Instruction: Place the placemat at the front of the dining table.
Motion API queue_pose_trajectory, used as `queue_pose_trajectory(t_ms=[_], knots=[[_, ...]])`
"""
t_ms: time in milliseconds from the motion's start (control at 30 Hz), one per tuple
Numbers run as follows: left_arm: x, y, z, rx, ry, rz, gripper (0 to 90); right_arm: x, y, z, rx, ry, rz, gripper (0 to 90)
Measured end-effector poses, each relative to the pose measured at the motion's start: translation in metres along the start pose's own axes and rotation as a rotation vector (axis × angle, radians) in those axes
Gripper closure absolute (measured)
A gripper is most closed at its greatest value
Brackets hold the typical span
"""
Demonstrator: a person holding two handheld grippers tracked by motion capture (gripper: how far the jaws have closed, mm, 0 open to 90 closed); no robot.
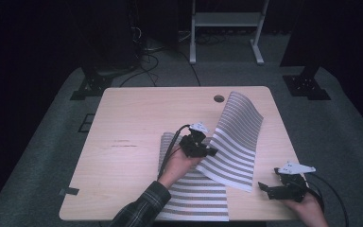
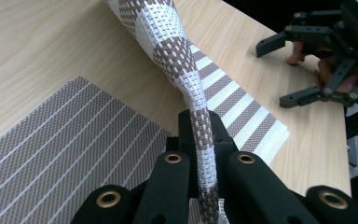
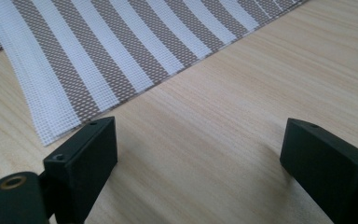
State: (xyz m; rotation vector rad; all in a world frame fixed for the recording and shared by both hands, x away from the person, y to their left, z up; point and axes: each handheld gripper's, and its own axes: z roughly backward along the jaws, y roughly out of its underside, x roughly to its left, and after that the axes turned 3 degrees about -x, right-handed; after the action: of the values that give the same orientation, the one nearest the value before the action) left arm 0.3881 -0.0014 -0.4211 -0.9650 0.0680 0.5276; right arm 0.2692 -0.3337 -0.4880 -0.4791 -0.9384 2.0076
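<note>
A woven placemat (image 1: 238, 135) with brown and white stripes is lifted off the light wooden table (image 1: 132, 118) along one edge and curves up toward the far right. My left gripper (image 1: 211, 151) is shut on that edge; in the left gripper view the mat (image 2: 177, 56) runs pinched between the black jaws of the gripper (image 2: 204, 135). A second mat (image 1: 194, 201) lies flat beneath, near the front edge, seen as grey weave with thin white lines (image 2: 70, 144). My right gripper (image 1: 268, 178) hovers open at the front right, apart from the mat (image 3: 116, 51), with bare table between its jaws (image 3: 198, 158).
A round cable hole (image 1: 219, 99) sits at the table's far edge. A bit of dark tape (image 1: 69, 191) marks the front left corner. Stands and cables are on the floor beyond the table. The open right gripper (image 2: 307, 70) shows in the left gripper view.
</note>
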Motion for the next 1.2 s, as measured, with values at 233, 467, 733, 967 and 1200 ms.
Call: queue_pose_trajectory(t_ms=[233, 467, 733, 967, 1200], knots=[[0.003, -0.009, -0.018, -0.001, -0.004, 0.017, 88.9, 0.0, 0.001, 0.002, 0.001, -0.002, -0.001, 9.5], [0.008, -0.017, -0.036, 0.004, -0.011, 0.025, 88.9, 0.0, 0.002, 0.002, 0.001, -0.002, 0.002, 9.5], [0.011, -0.018, -0.044, 0.009, -0.037, 0.034, 83.1, 0.0, 0.002, 0.002, 0.001, -0.003, 0.002, 9.5], [0.017, -0.015, -0.042, 0.015, -0.053, 0.055, 70.0, 0.0, 0.002, 0.002, 0.001, -0.003, 0.002, 9.5], [0.018, -0.013, -0.043, 0.036, -0.099, 0.038, 50.2, 0.0, 0.002, 0.002, 0.001, -0.003, 0.002, 9.5]])
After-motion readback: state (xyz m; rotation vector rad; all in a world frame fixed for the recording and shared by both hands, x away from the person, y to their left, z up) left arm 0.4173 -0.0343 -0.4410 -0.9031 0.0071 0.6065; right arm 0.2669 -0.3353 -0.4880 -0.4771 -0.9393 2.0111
